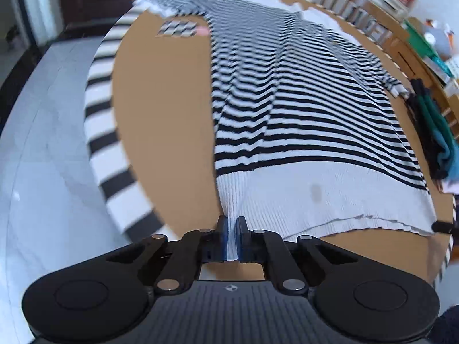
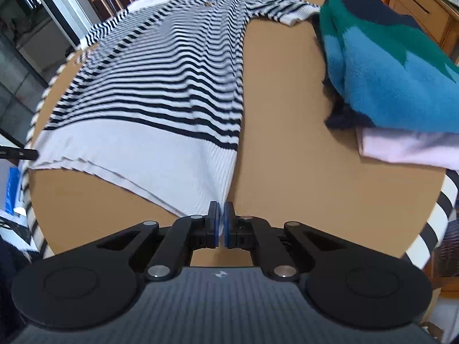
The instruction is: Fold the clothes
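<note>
Cardboard tabletop (image 1: 160, 120) bears the striped sweater (image 1: 287, 109), hem corners pinched by left gripper (image 1: 232, 223) and right gripper (image 2: 221, 209); only the right view shows the pink garment (image 2: 407, 146) at three o'clock.

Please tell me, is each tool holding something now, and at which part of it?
Both hold the striped sweater by its plain white hem: the left tool pinches the hem's left corner, the right tool its right corner.
</note>
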`<state>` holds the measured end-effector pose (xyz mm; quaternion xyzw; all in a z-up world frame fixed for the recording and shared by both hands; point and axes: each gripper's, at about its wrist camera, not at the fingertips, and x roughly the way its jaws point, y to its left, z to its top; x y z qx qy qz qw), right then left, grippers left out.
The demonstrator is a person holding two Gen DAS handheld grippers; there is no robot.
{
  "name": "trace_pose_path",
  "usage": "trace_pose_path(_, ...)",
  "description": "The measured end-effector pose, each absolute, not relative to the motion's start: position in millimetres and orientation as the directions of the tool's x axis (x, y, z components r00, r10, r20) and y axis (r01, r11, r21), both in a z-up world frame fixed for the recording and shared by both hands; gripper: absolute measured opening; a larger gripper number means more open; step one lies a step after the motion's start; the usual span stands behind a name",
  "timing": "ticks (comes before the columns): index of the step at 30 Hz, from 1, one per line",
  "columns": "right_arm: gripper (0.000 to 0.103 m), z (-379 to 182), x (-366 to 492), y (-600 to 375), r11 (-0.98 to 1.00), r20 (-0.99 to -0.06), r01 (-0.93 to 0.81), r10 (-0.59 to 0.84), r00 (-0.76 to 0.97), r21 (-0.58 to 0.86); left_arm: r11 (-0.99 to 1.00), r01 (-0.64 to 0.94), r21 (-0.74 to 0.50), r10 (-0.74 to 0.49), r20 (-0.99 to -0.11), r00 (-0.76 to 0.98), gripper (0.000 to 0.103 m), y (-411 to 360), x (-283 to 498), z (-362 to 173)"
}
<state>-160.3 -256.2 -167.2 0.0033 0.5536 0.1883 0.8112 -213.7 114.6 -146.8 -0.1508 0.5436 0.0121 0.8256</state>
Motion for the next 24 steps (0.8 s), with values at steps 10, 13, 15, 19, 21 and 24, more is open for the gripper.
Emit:
trace_pose_path(10, 0.031, -104.7, -100.2, -289.4, 0.938, -0.759, -0.257, 0.341, 0.554, 0.234, 0.953, -0.133, -0.272, -0.16, -0.826, 0.541, 0.048, 152.4, -187.1, -78.7)
trace_pose_path(13, 0.038, -83.9, -34.0, -293.9, 0.952, -0.692, -0.257, 0.298, 0.657, 0.167, 0.98, -0.121, -0.155, -0.042, -0.768, 0.639, 0.058, 181.0, -135.0, -56.5)
trace_pose_path(15, 0.037, -82.3, 18.0, -290.0, 0.959, -0.669, -0.258, 0.269, 0.693, 0.118, 0.991, -0.129, -0.039, 0.056, -0.75, 0.659, 0.058, 197.6, -87.5, -58.1)
trace_pose_path(19, 0.037, -97.9, 124.6, -279.5, 0.961, -0.68, -0.243, 0.267, 0.683, 0.134, 0.992, -0.122, 0.027, 0.102, -0.74, 0.665, 0.056, 229.1, 9.1, -75.4)
trace_pose_path(21, 0.038, -111.6, 170.5, -270.5, 0.953, -0.702, -0.255, 0.294, 0.649, 0.164, 0.997, -0.078, -0.023, 0.038, -0.718, 0.695, 0.055, 241.0, 49.0, -81.1)
trace_pose_path(24, 0.037, -135.5, 228.1, -252.2, 0.934, -0.732, -0.294, 0.344, 0.588, 0.203, 0.992, 0.022, -0.124, -0.101, -0.677, 0.729, 0.056, 248.1, 109.0, -90.6)
